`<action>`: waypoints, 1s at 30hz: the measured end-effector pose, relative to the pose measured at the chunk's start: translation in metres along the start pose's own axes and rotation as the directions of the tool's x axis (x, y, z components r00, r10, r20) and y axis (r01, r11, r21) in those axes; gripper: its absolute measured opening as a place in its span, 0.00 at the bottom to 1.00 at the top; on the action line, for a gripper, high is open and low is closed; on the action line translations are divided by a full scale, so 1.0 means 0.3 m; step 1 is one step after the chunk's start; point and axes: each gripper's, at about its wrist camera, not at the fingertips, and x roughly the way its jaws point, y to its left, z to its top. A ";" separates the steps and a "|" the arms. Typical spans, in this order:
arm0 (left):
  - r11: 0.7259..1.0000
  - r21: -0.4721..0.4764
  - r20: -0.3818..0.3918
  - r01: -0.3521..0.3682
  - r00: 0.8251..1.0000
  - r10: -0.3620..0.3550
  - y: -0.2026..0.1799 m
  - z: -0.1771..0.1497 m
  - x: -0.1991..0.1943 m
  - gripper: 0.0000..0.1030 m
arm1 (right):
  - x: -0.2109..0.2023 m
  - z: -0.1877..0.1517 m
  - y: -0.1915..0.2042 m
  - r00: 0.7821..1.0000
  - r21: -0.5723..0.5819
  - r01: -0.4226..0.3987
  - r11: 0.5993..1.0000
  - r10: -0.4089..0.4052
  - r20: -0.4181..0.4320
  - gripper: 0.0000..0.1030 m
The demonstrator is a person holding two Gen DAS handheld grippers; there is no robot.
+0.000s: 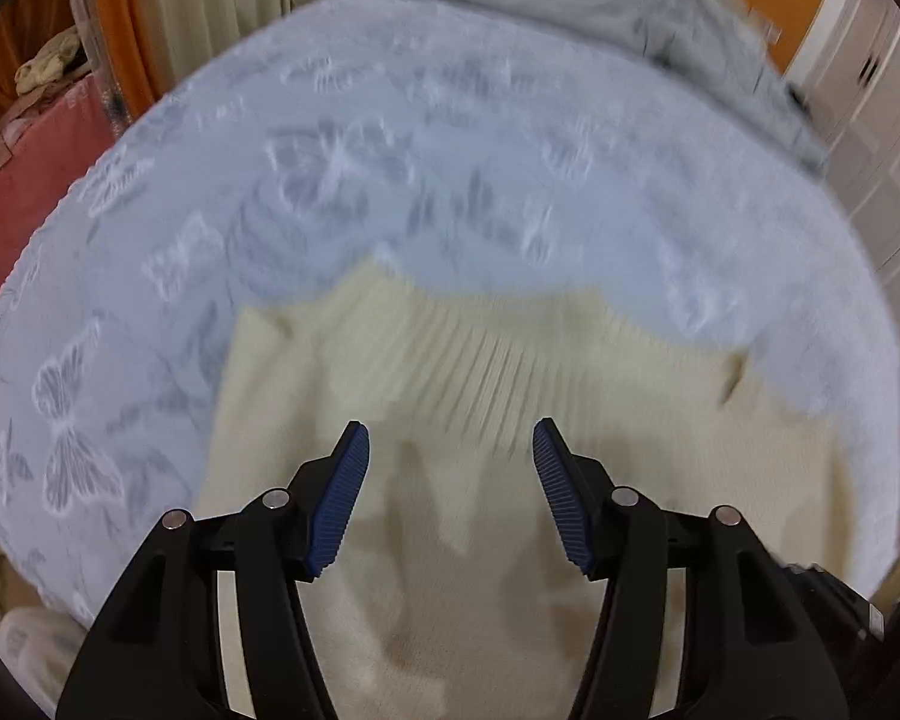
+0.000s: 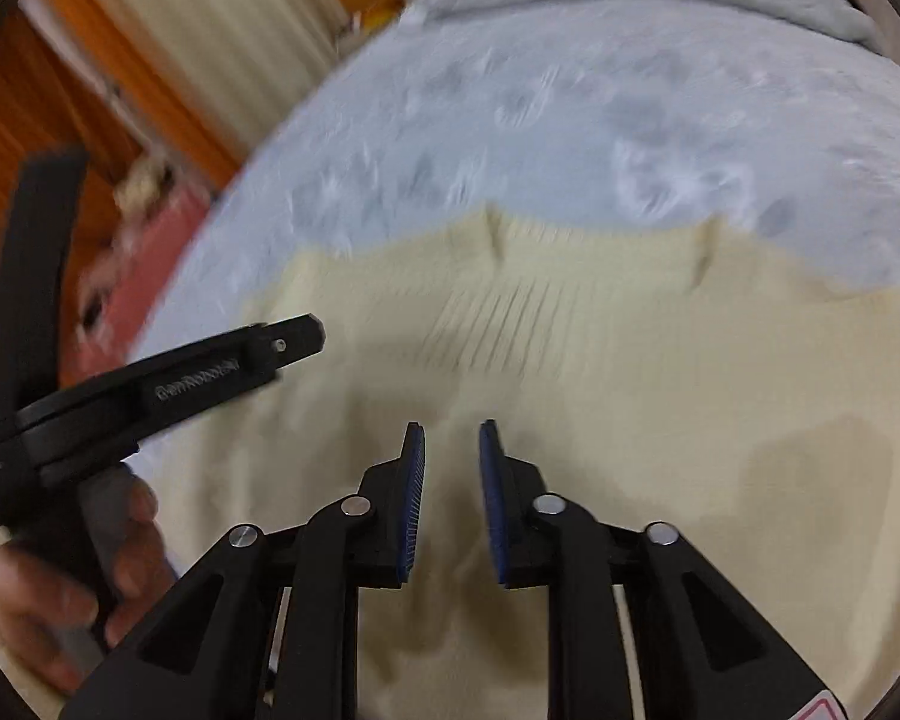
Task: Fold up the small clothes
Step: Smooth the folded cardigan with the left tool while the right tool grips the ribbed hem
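So the cream sweater (image 1: 450, 396) is lying flat on the blue bedspread (image 1: 390, 150), filling the lower half of both views, ribbed hem running left-right. Left gripper (image 1: 450, 444) is hanging open, right gripper (image 2: 452, 438) is sitting nearly closed, both empty above the sweater.

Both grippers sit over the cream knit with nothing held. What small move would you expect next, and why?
Probably the left gripper drops onto the cream garment to pinch an edge. Its jaws are apart and empty above flat cloth on the pale blue bedspread; the right gripper is narrow, gripping nothing.
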 end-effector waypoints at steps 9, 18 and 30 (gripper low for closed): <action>1.000 -0.001 -0.040 -0.015 0.999 0.015 0.172 -0.083 0.059 0.55 | -0.272 -0.197 -0.578 0.989 0.384 0.127 0.915 -0.146 0.020 0.01; 0.999 -0.003 -0.033 -0.045 0.998 0.045 0.142 -0.101 0.042 0.63 | -0.299 -0.072 -0.736 0.960 0.478 0.230 0.848 -0.280 0.033 0.56; 0.999 0.014 -0.044 -0.045 0.998 0.045 0.143 -0.097 0.066 0.68 | -0.258 -0.075 -0.796 0.940 0.396 0.318 0.862 -0.342 -0.010 0.10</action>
